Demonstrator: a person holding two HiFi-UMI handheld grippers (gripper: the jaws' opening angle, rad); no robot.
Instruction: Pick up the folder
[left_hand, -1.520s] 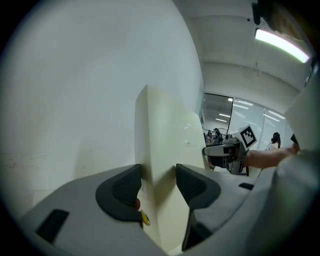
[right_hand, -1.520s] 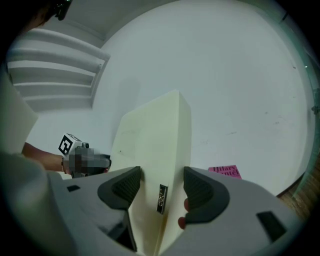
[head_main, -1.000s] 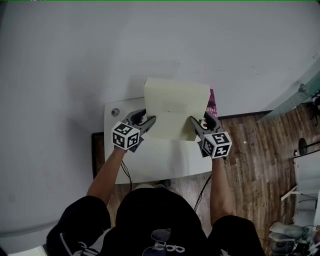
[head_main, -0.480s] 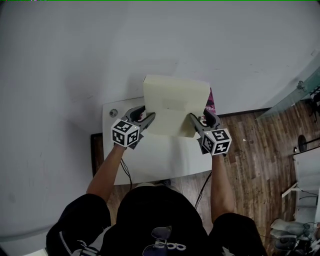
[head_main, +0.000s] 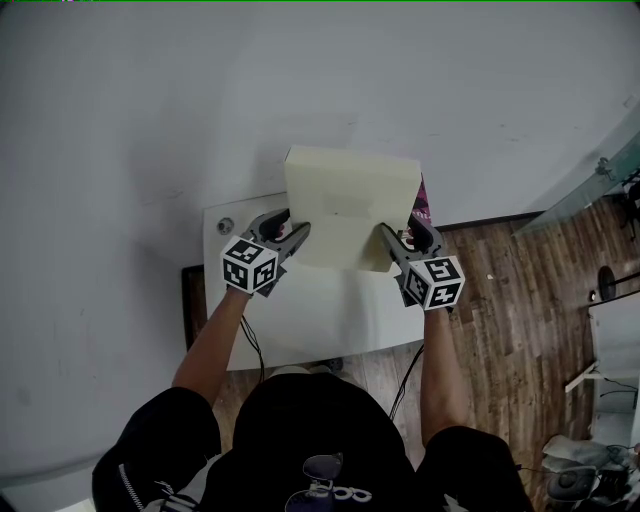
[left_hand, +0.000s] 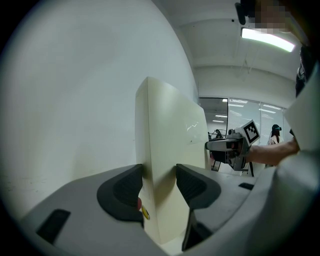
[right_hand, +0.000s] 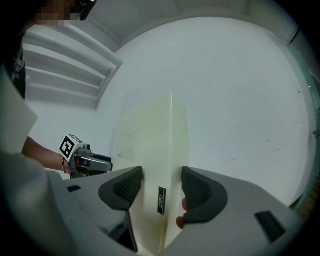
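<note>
folder (head_main: 350, 205): upright over tabletop's (head_main: 300, 325) far edge | left gripper (head_main: 291, 238), right gripper (head_main: 394, 240): each clamped on a lower side edge | pickup: apparently lifted, clearance unconfirmed

The left tongs (head_main: 293, 226) and right tongs (head_main: 398, 231) have lifted the folder (head_main: 350, 195) slightly higher.

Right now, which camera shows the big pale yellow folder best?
The head view: the pale yellow folder shows its whole flat face there, pinched between the left gripper and right gripper. Each gripper view shows it nearly edge-on, between its jaws.
</note>
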